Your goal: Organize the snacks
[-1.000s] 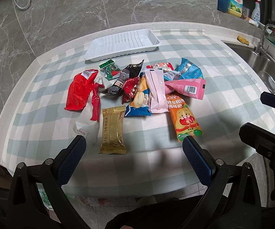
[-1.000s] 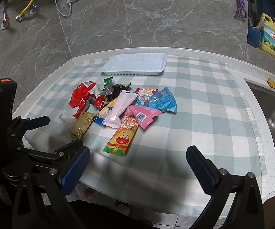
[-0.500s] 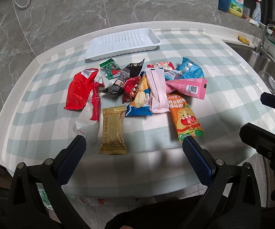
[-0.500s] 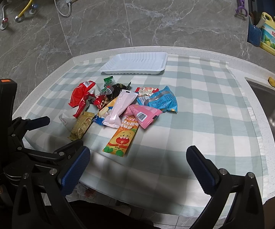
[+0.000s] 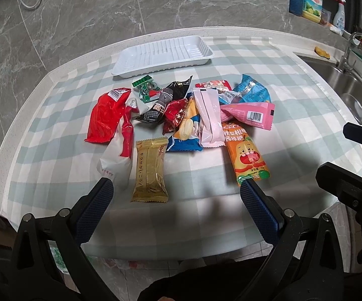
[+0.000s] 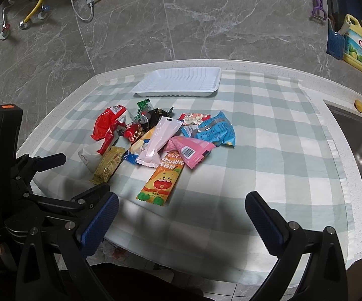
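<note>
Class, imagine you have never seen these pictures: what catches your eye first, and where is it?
A bright heap of snack packets lies mid-table on the green-checked tablecloth, with a gold wrapper and an orange cartoon packet nearest. Behind it sits an empty white tray.

The left gripper (image 5: 176, 202) hung above the near edge of the bench with its jaws wide apart and nothing between them. A long gold foil snack packet (image 5: 150, 170) lay just past it. A white ribbed plastic tray (image 5: 163, 55) sat behind the snack pile.
</note>
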A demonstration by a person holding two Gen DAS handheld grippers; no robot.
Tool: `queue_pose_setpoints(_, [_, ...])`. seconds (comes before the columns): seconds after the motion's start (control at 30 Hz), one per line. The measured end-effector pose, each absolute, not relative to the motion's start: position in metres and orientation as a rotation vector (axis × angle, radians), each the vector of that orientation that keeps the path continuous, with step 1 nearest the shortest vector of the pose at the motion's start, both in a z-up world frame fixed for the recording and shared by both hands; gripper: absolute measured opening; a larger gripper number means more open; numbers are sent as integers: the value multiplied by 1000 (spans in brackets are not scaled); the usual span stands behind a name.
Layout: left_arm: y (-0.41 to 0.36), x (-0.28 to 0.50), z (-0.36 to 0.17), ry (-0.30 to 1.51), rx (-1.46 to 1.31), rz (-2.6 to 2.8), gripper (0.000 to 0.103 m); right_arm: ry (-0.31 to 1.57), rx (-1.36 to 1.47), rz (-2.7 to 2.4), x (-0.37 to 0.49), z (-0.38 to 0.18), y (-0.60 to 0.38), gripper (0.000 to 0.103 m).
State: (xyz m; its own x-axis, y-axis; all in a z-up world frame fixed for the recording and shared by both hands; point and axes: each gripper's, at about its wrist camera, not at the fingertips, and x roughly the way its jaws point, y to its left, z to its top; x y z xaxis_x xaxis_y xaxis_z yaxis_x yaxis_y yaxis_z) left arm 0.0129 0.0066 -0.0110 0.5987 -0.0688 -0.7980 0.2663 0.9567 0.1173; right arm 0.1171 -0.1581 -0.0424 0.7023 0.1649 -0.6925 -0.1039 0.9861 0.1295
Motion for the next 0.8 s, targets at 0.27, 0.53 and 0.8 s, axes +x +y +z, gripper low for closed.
queue_pose_setpoints(0.27, [7,13,-11,910,236,-197,103,779,84,150,118,-42,-158,103])
queue_pose_setpoints(0.53, [9,13,-12,912,234,-196,103,782,87,153,116,-43,-153,103])
queue_pose_setpoints(0.8, [13,11,-13,914,232,-192,103,784,90,155,115,-44,-152,103])
